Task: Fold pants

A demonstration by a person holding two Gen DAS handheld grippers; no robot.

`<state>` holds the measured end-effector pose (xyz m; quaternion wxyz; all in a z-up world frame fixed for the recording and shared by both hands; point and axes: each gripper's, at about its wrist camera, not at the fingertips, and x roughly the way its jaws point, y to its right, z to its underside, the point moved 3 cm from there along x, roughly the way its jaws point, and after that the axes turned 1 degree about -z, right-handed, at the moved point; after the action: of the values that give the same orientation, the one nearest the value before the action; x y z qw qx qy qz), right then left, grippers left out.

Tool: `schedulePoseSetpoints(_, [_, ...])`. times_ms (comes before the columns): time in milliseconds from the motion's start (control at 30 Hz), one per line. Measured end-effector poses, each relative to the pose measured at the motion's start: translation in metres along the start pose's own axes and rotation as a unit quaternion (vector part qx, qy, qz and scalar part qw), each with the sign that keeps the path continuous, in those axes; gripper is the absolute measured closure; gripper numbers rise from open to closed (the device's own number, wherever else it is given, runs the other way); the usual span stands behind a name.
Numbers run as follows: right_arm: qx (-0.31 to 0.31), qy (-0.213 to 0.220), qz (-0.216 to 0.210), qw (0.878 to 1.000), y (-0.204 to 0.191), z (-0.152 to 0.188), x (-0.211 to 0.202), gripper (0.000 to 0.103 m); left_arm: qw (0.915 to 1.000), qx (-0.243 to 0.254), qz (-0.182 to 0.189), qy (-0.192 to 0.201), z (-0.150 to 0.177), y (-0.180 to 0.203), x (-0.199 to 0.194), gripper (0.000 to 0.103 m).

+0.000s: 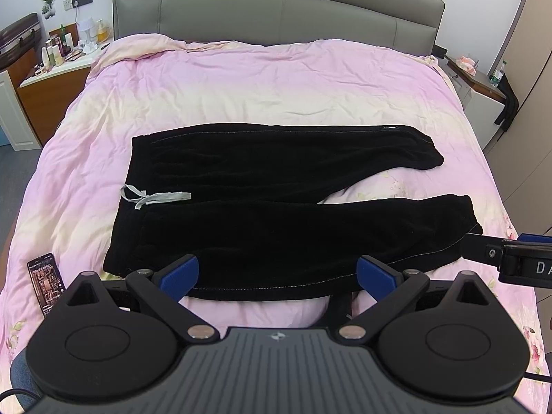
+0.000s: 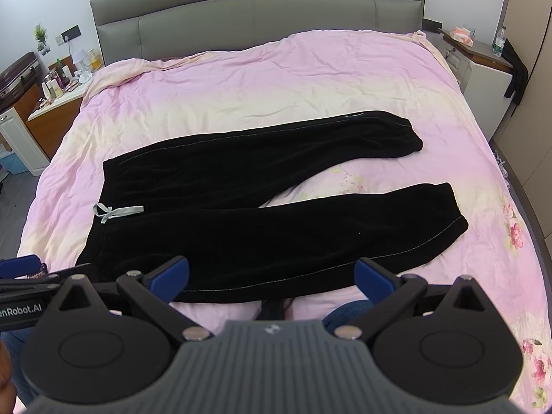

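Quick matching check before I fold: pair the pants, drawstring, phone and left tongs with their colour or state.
1 pants
2 drawstring
3 phone
4 left tongs

a light grey, tied at the waistband
b open, near the pants' front edge
c black, spread flat, legs apart
d lying on the pink cover, screen lit

Pairs: 1-c, 2-a, 3-d, 4-b

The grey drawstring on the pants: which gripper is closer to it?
Left. The left gripper hovers over the near edge by the waistband, the drawstring just ahead to its left. The right gripper sits further along the near leg toward the cuff.
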<state>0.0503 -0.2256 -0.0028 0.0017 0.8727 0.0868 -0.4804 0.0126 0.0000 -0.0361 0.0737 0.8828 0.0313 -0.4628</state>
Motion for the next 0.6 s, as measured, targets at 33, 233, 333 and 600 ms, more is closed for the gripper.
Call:
schedulePoseSetpoints(33, [0.001,0.000,0.000,1.000,0.0007,-0.0002,-0.0001,0.005,1.0000,0.000,0.000,0.000,-0.0008,-0.0002,-0.0005,0.000])
schedulePoseSetpoints(233, [0.000,-0.001,-0.001,1.000,0.0010,-0.0014,0.0004,0.005,1.0000,-0.001,0.000,-0.001,-0.0029,0.0006,-0.0008,0.000])
schedulePoseSetpoints(333, [0.002,-0.001,-0.003,1.000,0.0009,-0.0021,0.0011,0.005,1.0000,-0.001,-0.001,-0.001,-0.0028,0.0004,-0.0008,0.000])
schedulePoseSetpoints(600, [-0.010,0.008,-0.009,1.000,0.0042,-0.0059,0.0065,0.005,0.9998,0.015,0.000,0.009,-0.0064,-0.0001,0.0057,0.000])
